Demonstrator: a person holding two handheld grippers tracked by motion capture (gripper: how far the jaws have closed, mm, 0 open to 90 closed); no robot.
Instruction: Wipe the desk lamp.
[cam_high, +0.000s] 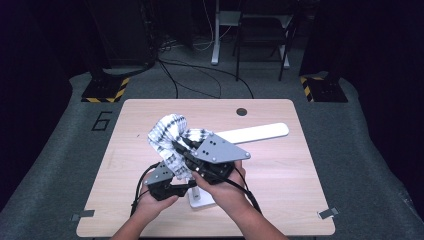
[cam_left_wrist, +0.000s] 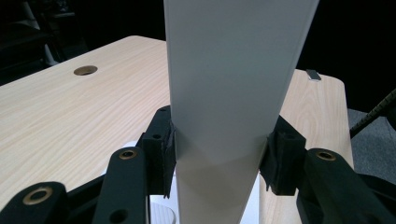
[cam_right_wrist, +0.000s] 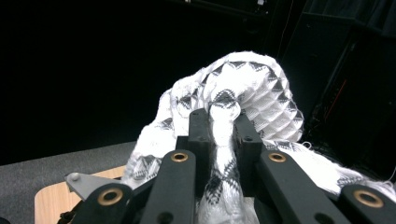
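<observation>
Judging by how it drooped, I took the patterned cloth (cam_high: 167, 136) for a light, limp thing that would sag wherever it was not held. It hung in the air over the middle of the counter (cam_high: 135, 125), bunched above the right tongs (cam_right_wrist: 223, 122). Those tongs were nearly closed, with a twisted fold of the weave pinched between the pads. The knit looked grippy rather than slick, so I reckoned a pinch on a gathered fold was the sound place to hold; a single loose edge would likely slide or stretch.

The white stand (cam_high: 202, 197) was the opposite sort: stiff, smooth and probably slippery. Its base sat on the near part of the counter, and a long white arm (cam_high: 260, 132) showed past the cloth towards the far right. The left tongs (cam_left_wrist: 217, 149) stood about half open, with both pads pressed on the flat sides of the upright panel (cam_left_wrist: 233, 74), low down. That struck me as the right spot, since a grip higher up might tip it.

Room was good: bare wood lay left, right and beyond. The near edge lay close below both hands. A cable hole (cam_high: 241, 111) sat near the far edge.
</observation>
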